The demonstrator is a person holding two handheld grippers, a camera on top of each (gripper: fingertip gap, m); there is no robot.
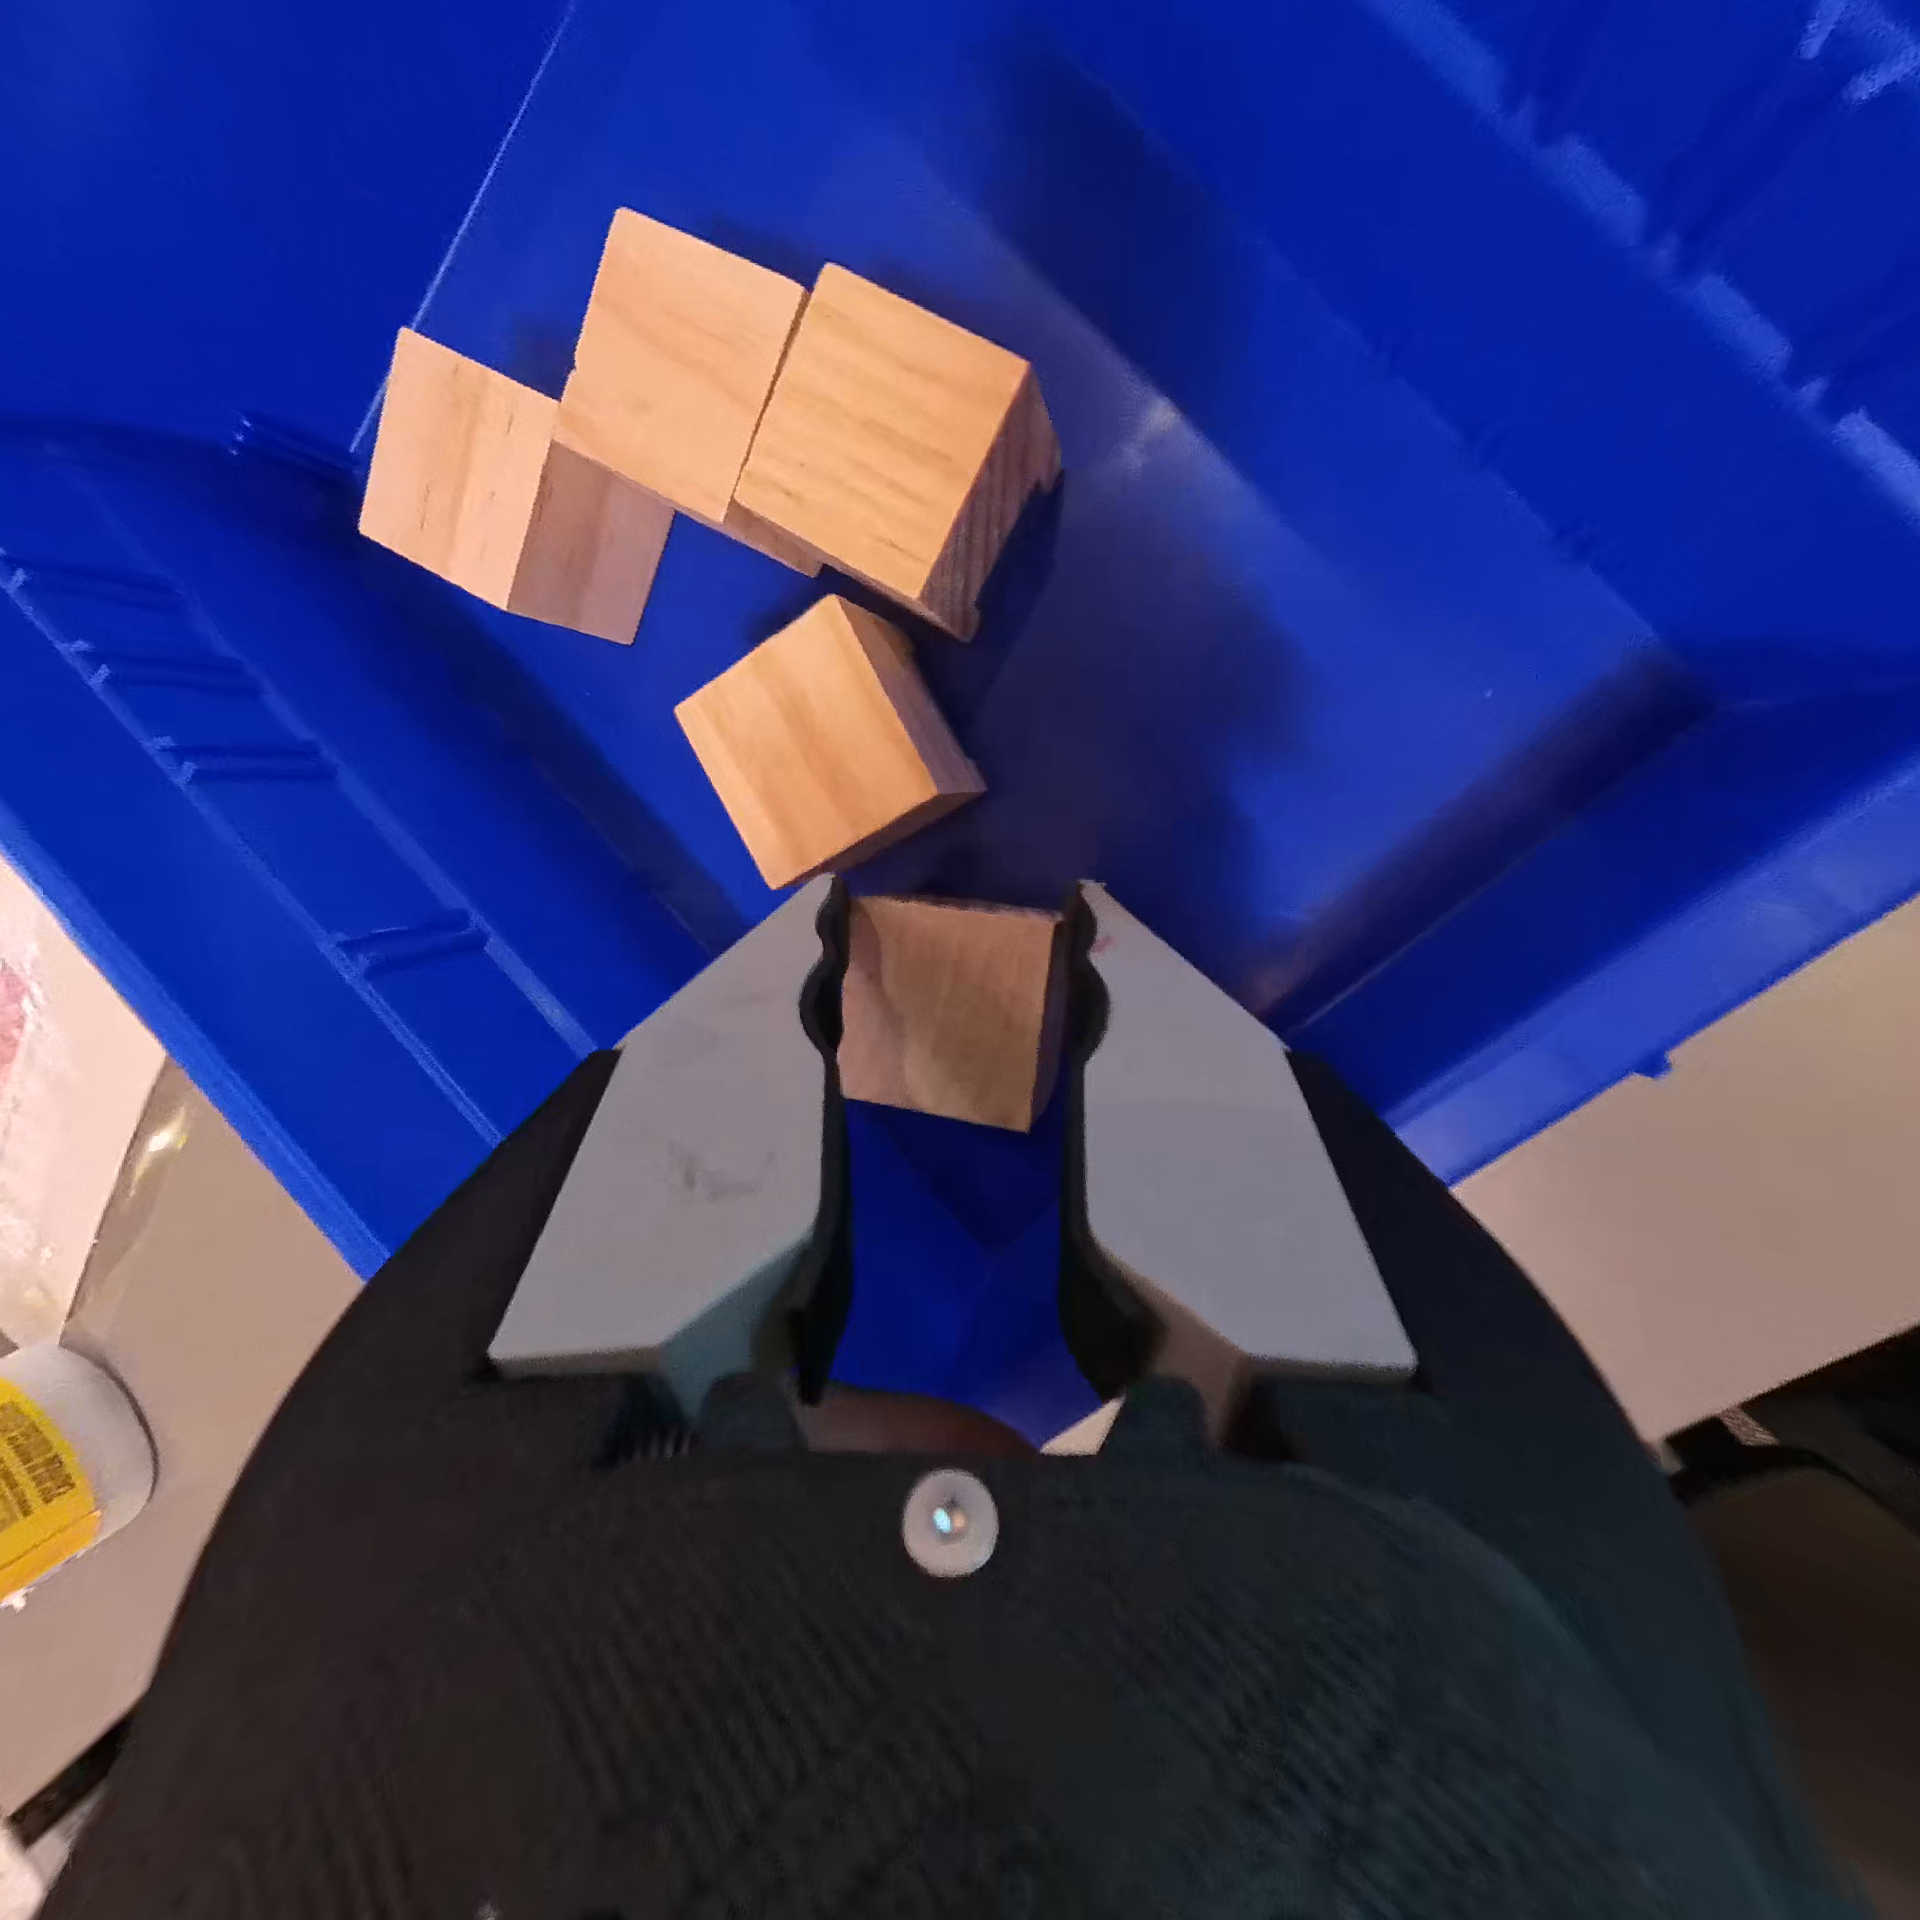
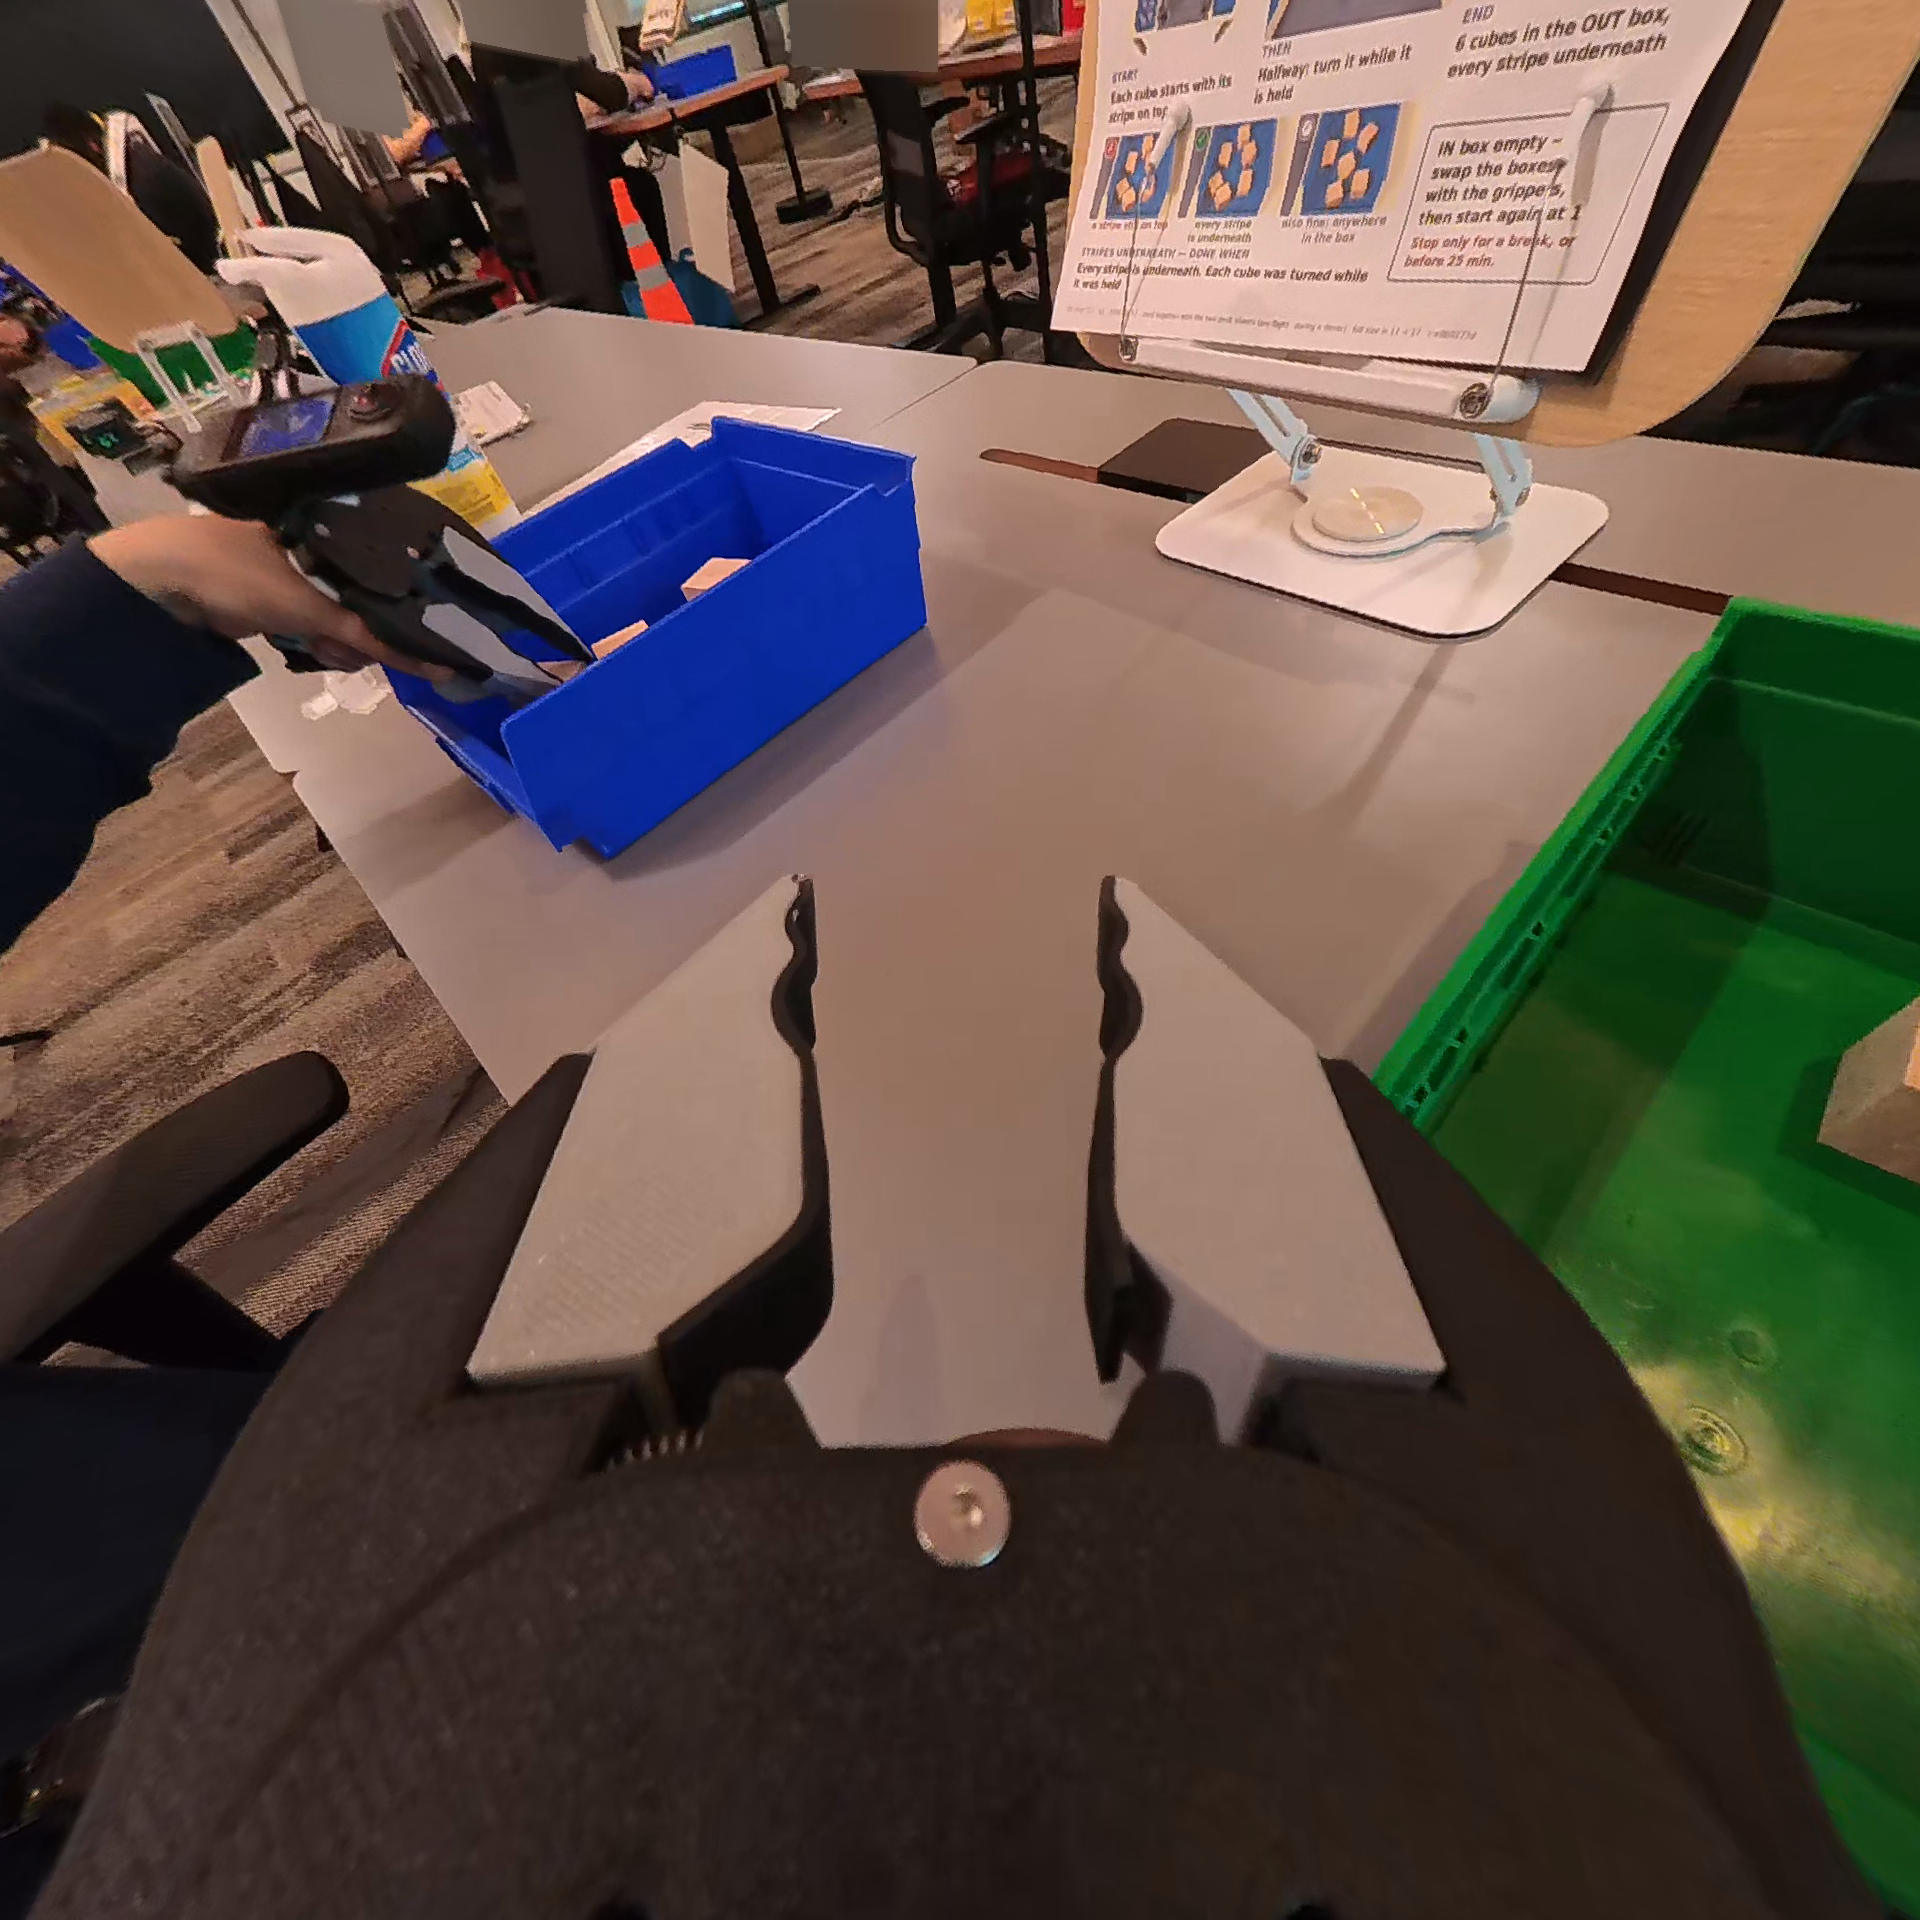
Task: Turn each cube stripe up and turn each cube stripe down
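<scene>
My left gripper [image 1: 954,914] is shut on a wooden cube [image 1: 951,1013] and holds it just above the floor of the blue bin [image 1: 1351,364]. Several other plain wooden cubes lie in the bin ahead: one close [image 1: 821,743], and a cluster of three [image 1: 707,416] farther off. No stripe shows on any face I see. My right gripper [image 2: 956,904] is open and empty over the grey table [image 2: 1039,727], between the blue bin [image 2: 727,686] and a green bin [image 2: 1662,1039]. One cube [image 2: 1875,1112] lies in the green bin. The left gripper also shows in the right wrist view [image 2: 561,665].
A stand [image 2: 1382,520] holding an instruction sheet is at the back of the table. A wipes canister [image 2: 353,322] stands behind the blue bin. A chair arm [image 2: 156,1164] is at the lower left. A labelled container [image 1: 52,1475] sits left of the blue bin.
</scene>
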